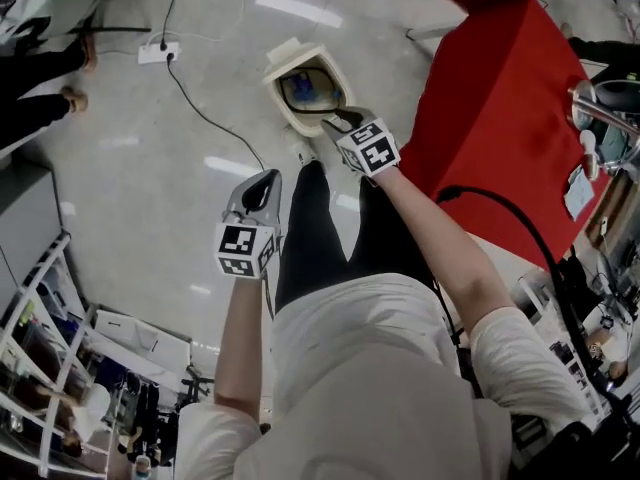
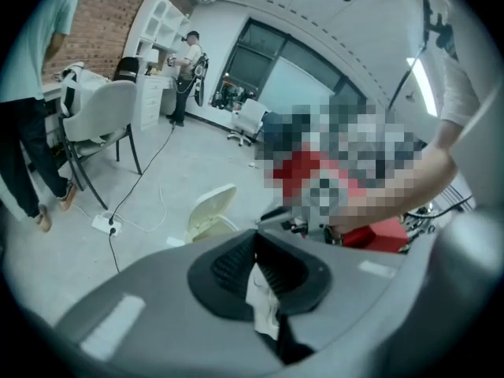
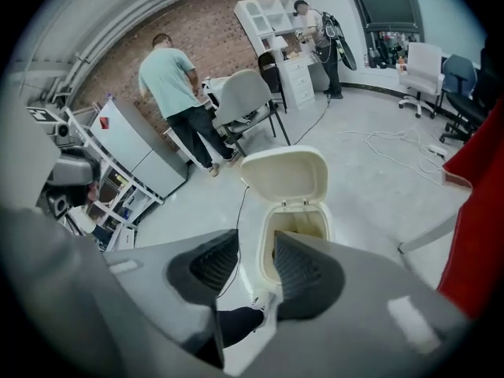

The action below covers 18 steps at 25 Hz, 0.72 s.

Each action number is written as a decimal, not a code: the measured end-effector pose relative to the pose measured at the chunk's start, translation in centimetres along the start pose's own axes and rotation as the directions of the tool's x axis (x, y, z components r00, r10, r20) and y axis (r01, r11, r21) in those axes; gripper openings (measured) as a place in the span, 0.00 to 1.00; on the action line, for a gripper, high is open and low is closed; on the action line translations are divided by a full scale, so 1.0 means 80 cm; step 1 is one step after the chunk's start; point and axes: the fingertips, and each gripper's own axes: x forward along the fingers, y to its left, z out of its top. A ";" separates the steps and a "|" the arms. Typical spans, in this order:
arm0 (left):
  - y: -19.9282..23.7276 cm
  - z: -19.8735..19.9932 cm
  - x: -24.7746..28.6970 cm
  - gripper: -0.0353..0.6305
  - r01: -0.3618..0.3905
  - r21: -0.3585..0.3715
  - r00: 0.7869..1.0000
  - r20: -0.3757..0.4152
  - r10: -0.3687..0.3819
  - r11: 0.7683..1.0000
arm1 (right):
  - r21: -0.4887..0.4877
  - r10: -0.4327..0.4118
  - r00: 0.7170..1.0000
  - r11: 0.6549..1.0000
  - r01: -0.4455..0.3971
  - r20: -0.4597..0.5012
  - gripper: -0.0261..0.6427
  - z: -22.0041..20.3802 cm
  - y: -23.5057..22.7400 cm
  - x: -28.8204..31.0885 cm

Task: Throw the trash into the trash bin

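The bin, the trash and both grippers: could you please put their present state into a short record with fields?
bin: on the floor ahead of the person's feet, lid open
trash: white crumpled scrap, pinched between the left gripper's jaws
left gripper: shut on the trash, held short of the bin
right gripper: jaws apart, nothing between them, pointed at the bin's opening
task: trash not yet in the bin

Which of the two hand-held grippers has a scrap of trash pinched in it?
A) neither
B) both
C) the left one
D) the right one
C: the left gripper clamps crumpled white paper, while the right gripper is over the open trash bin with its jaws apart and empty.
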 end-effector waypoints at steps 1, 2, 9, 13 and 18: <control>-0.002 0.006 -0.004 0.06 0.002 0.010 1.000 -0.008 -0.002 1.000 | -0.010 0.002 1.000 1.000 -0.002 0.007 0.25 0.007 0.006 -0.014; -0.005 0.012 -0.010 0.06 0.005 0.017 1.000 -0.012 -0.005 1.000 | -0.016 0.005 1.000 1.000 -0.005 0.013 0.23 0.012 0.012 -0.029; -0.048 0.069 -0.065 0.06 0.026 0.069 1.000 0.010 -0.027 0.997 | -0.062 0.012 0.998 0.998 -0.009 0.056 0.16 0.028 0.063 -0.144; -0.075 0.075 -0.085 0.06 0.035 0.078 0.999 0.015 -0.036 0.996 | -0.088 0.018 0.996 0.996 -0.011 0.082 0.09 0.017 0.090 -0.195; -0.112 0.086 -0.107 0.06 0.065 0.101 0.997 0.034 -0.069 0.993 | -0.095 -0.002 0.991 0.995 0.015 0.133 0.04 0.020 0.109 -0.257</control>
